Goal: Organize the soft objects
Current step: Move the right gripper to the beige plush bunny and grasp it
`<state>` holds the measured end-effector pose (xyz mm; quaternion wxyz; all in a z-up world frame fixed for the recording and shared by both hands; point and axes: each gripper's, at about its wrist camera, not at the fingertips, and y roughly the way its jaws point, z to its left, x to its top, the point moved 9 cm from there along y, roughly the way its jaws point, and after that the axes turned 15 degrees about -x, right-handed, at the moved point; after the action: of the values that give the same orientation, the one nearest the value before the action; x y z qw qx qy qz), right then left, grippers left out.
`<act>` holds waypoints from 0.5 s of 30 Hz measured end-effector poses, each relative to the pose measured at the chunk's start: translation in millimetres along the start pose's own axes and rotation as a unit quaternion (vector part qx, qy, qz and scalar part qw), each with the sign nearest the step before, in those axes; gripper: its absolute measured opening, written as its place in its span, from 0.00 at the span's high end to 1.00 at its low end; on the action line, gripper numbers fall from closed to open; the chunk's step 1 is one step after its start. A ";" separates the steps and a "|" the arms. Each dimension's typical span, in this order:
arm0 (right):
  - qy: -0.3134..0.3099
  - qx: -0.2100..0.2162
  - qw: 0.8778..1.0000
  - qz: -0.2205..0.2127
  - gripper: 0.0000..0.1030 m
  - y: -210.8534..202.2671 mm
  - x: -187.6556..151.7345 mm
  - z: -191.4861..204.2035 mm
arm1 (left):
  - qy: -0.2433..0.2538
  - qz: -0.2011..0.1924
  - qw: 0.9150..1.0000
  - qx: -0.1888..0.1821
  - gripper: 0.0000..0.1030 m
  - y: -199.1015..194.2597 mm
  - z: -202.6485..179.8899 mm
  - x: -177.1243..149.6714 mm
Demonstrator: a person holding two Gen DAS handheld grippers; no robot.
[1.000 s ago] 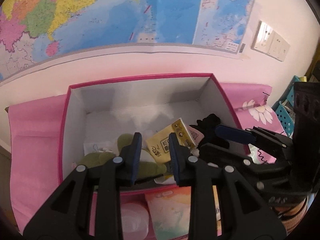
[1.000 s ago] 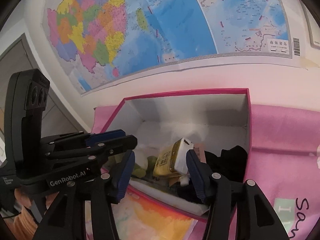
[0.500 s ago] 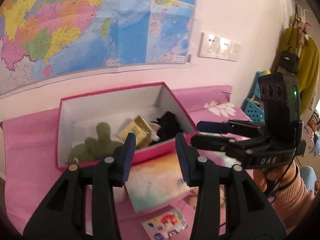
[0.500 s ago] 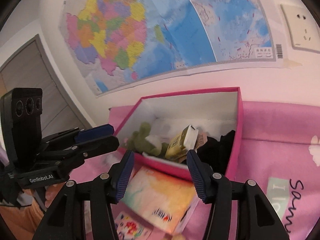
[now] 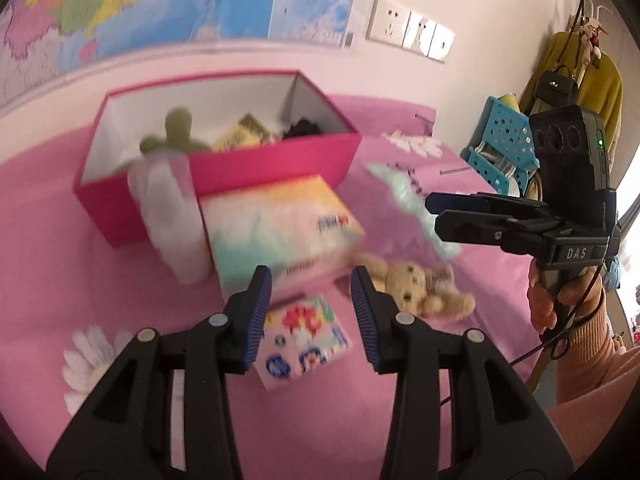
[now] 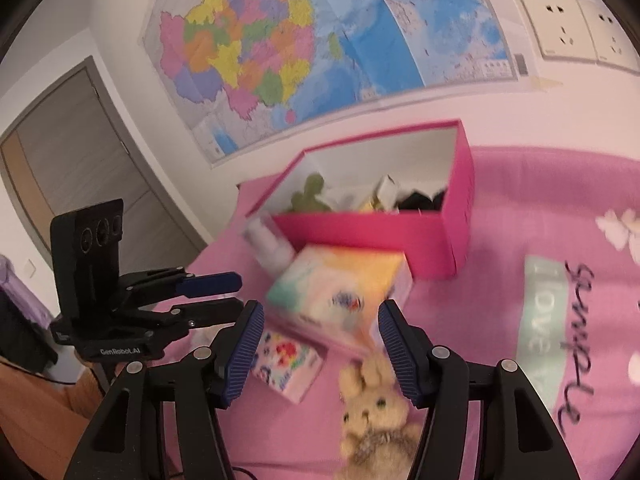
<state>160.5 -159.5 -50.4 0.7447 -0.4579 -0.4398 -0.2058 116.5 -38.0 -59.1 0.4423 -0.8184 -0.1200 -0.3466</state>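
Observation:
An open pink box (image 5: 240,164) (image 6: 400,226) holds a green plush (image 5: 176,130) (image 6: 310,194), a yellow pack (image 5: 244,136) and something black (image 5: 302,128). In front of it on the pink cover lie a pastel tissue pack (image 5: 280,228) (image 6: 340,288), a small cartoon-printed pack (image 5: 304,340) (image 6: 288,360), a whitish soft item (image 5: 168,216) and a beige plush bunny (image 5: 416,288) (image 6: 376,412). My left gripper (image 5: 312,312) (image 6: 239,292) hangs open above the small pack. My right gripper (image 6: 320,348) (image 5: 434,214) hovers over the bunny with its jaws opening and nothing between them.
A map (image 6: 280,40) and wall sockets (image 5: 412,32) are on the wall behind the box. Blue baskets (image 5: 504,140) and a yellow garment (image 5: 576,72) stand at the right. A grey door (image 6: 72,152) is at the left. A person's hand (image 5: 556,300) holds the right gripper.
Both grippers have pulled back from over the box toward the near side, bringing the packs and the bunny into view. The left jaws stand wider than a second ago.

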 end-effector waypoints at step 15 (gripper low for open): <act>0.069 -0.082 0.991 0.077 0.41 18.0 -65.4 -69.1 | 0.015 0.090 0.989 -0.116 0.58 61.8 -65.2 -52.4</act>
<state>170.9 -216.4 -128.0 0.7469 -0.5343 -0.3328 -0.2142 79.1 -120.6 -110.0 0.3753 -0.8667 0.0020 -0.3287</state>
